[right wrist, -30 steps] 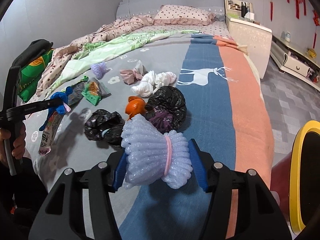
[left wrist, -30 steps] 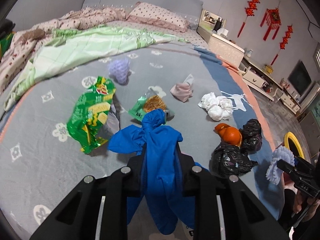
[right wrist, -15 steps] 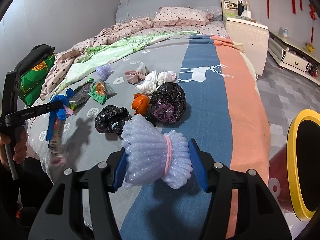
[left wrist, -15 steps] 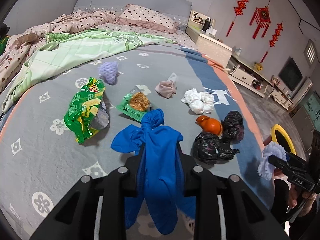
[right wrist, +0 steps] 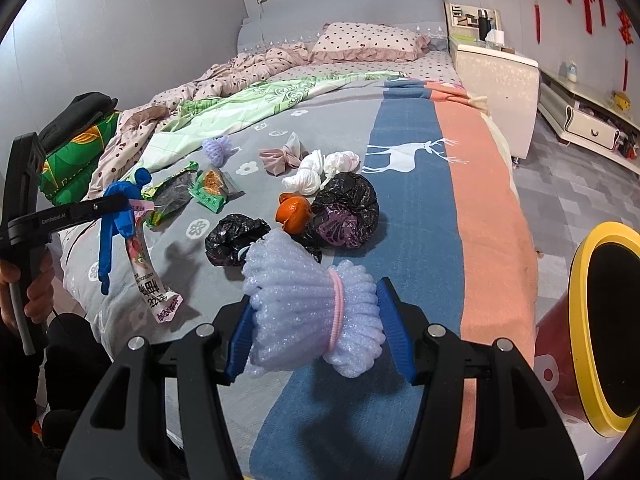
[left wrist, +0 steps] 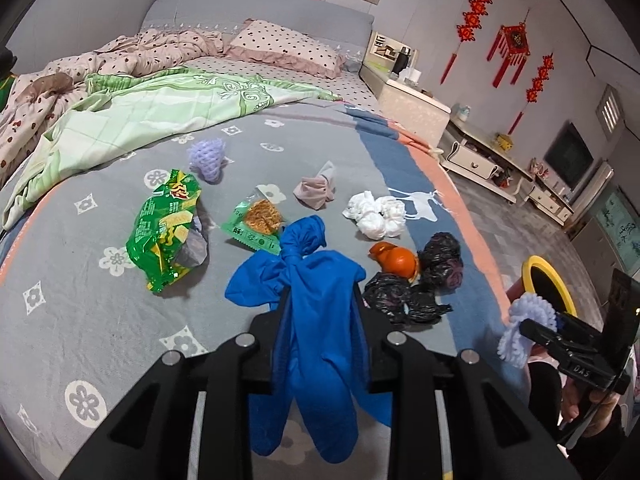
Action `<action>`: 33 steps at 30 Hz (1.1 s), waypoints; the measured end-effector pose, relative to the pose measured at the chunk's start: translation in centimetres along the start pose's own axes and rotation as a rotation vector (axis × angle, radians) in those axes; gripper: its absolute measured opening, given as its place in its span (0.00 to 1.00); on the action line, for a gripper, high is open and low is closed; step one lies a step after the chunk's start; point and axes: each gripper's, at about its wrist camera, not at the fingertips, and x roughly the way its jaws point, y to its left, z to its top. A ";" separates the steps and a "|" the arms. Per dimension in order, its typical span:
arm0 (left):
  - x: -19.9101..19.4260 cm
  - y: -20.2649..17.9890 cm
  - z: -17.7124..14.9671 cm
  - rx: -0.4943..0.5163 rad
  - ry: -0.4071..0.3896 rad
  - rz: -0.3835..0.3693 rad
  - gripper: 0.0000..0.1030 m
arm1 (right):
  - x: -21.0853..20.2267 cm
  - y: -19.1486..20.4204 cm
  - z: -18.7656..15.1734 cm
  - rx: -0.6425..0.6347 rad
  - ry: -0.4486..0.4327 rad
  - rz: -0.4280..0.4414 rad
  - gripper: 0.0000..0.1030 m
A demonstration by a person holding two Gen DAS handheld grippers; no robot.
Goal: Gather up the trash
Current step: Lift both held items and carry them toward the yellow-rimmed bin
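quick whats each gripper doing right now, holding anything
Left gripper: shut on the blue glove, with a pink wrapper caught alongside it.
Right gripper: shut on the foam net.

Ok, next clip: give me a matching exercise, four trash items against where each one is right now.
Items:
1. blue glove
2. lilac foam net
3. orange peel
4. green chip bag

Places:
A. lying near the bed's left side
B. in the right gripper
C. between two black bags
D. in the left gripper

Pairs: 1-D, 2-B, 3-C, 4-A
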 end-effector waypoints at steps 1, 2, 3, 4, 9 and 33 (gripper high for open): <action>-0.1 -0.1 0.0 -0.001 0.003 -0.008 0.25 | -0.1 0.0 0.0 -0.001 -0.002 0.001 0.53; -0.2 -0.1 0.1 0.002 0.004 -0.014 0.25 | -0.1 0.0 0.0 -0.002 -0.004 0.001 0.53; -0.4 -0.3 0.1 0.006 0.003 -0.013 0.25 | -0.2 -0.1 0.0 -0.003 -0.006 0.001 0.53; -0.6 -0.5 0.2 0.014 -0.002 -0.012 0.25 | -0.2 -0.1 0.0 -0.003 -0.008 0.002 0.53; -0.9 -0.8 0.2 0.012 0.002 -0.037 0.33 | -0.5 -0.3 -0.2 -0.002 -0.015 0.007 0.53; -4.1 -5.6 2.2 0.037 0.019 -0.228 0.15 | -2.9 -1.6 -0.4 0.037 -0.067 0.033 0.53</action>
